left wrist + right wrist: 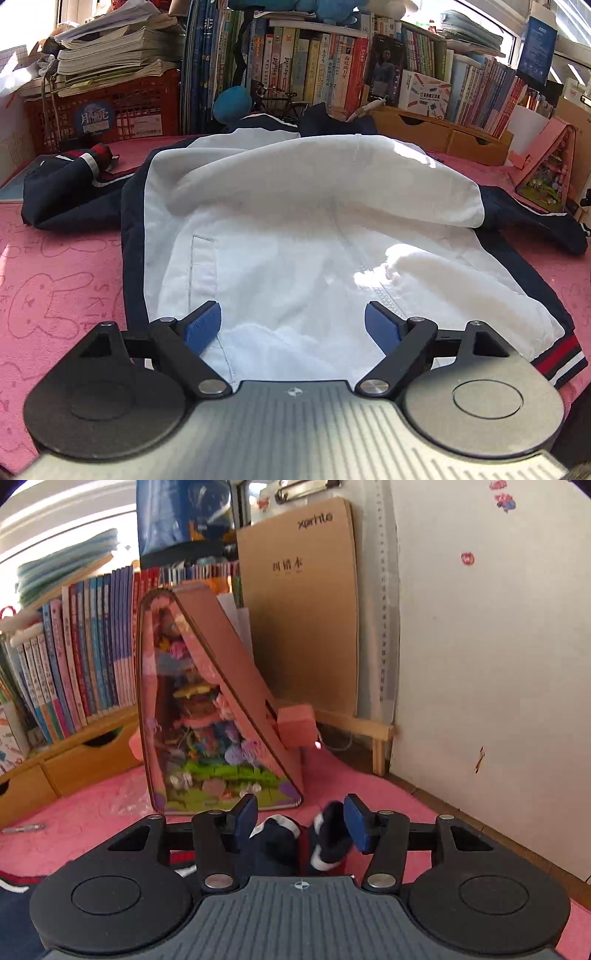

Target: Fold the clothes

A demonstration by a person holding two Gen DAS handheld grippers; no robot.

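With the left gripper (293, 325) spread wide over the jacket (295, 229), its striped cuff (328, 834) may slip between the right gripper's (300, 821) parted pads.

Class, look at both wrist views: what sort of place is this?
Probably a study desk in a home: packed rows of books, a wooden drawer organiser and a pink bunny-print cloth under the jacket.

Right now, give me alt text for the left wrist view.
The open left gripper hovers over a white-and-navy jacket spread on a pink blanket. Behind it stand rows of books and a red crate stacked with papers.
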